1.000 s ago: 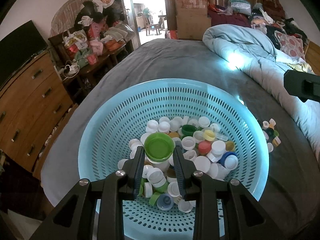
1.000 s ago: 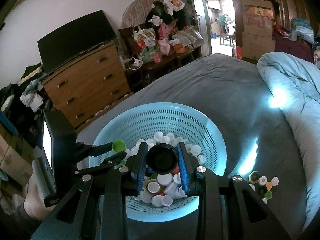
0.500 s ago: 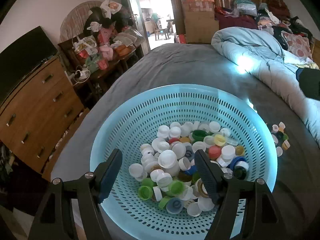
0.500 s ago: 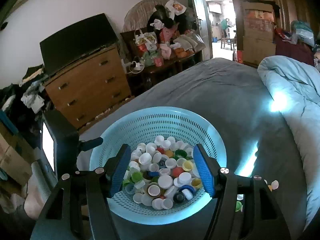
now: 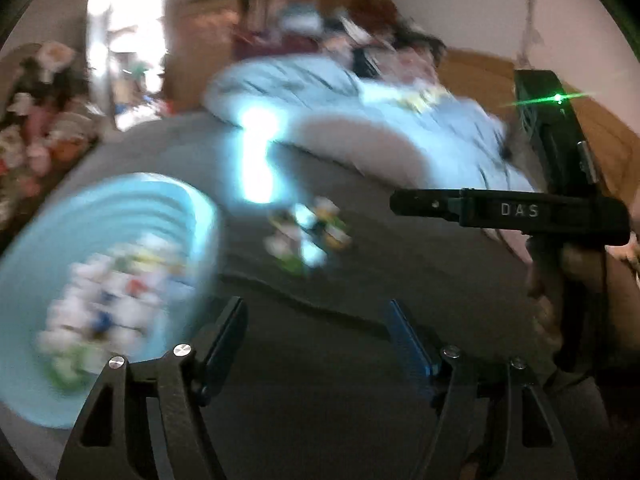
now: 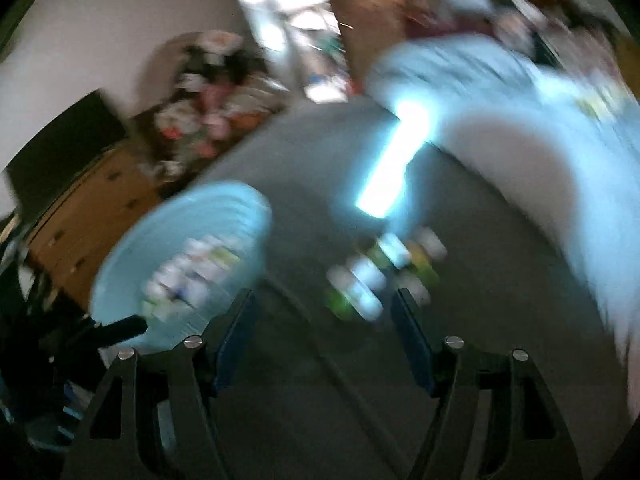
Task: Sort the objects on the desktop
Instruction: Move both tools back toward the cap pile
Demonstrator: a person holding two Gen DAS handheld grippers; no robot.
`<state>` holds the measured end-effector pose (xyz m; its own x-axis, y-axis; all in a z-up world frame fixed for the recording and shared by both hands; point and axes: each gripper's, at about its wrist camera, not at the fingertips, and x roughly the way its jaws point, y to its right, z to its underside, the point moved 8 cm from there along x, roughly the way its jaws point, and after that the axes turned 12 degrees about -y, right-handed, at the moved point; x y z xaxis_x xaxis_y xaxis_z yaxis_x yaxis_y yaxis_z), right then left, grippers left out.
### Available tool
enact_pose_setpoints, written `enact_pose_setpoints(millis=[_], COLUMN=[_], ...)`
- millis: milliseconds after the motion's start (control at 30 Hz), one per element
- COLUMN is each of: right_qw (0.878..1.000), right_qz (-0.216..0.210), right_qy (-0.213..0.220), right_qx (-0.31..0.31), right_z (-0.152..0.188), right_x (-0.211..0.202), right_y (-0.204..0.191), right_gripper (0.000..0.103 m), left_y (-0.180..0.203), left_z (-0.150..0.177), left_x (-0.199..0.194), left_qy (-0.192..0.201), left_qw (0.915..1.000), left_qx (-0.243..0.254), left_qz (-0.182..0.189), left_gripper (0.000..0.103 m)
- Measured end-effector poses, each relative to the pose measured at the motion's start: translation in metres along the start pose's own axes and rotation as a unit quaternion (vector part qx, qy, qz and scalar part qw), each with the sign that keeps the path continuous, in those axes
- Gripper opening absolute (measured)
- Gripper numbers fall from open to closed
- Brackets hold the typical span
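Bottle caps (image 6: 380,276) lie in a small loose cluster on the grey bedspread (image 5: 320,380), to the right of the pale blue perforated basket (image 5: 120,216), which holds the main heap of caps (image 5: 108,292) at near left in both views. Both pictures are heavily blurred, so you cannot count individual caps or read their colours reliably; green, white and yellow patches are all that show. Expect each cap to be light, rigid and smooth-sided, likely to skid or flip on the soft cover if nudged; take one across its rim, one finger on each side, and press down gently since the bedding gives. Your left gripper (image 5: 316,328) has its fingers well apart with nothing between them, and the jaws are closing slightly. Your right gripper (image 6: 324,320) also stands apart and empty, its jaws opening, with the loose cluster just beyond its fingertips. The basket wall sits close to the left finger of each gripper and could be clipped. The light blue duvet (image 5: 360,120) is bunched at far right, clear of the cluster. Keep the two grippers apart: the right one reaches into the left view at mid right.
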<state>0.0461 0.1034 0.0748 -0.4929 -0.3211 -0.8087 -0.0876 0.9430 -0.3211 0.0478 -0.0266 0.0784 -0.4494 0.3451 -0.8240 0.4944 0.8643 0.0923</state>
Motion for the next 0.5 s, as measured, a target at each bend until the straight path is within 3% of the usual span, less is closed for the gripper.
enact_pose_setpoints(millis=[100, 233, 400, 500], right_qw=[0.999, 0.996, 0.996, 0.996], right_qz=[0.005, 0.008, -0.002, -0.014], right_qy=[-0.027, -0.045, -0.041, -0.034], right_qx=[0.045, 0.071, 0.073, 0.078], right_z=[0.035, 0.062, 0.07, 0.066], right_x=[0.011, 0.021, 0.021, 0.022], right_y=[0.045, 0.083, 0.098, 0.105], right_gripper=[0.064, 0.064, 0.064, 0.064], left_y=[0.007, -0.016, -0.053, -0.06], left_z=[0.005, -0.01, -0.034, -0.047], left_x=[0.063, 0.122, 0.165, 0.176], left_qy=[-0.042, -0.059, -0.066, -0.061], left_qw=[0.9988, 0.9938, 0.9853, 0.9858], left_qx=[-0.027, -0.087, -0.139, -0.129], left_qz=[-0.002, -0.037, -0.075, -0.088], left_gripper=[0.073, 0.071, 0.071, 0.071])
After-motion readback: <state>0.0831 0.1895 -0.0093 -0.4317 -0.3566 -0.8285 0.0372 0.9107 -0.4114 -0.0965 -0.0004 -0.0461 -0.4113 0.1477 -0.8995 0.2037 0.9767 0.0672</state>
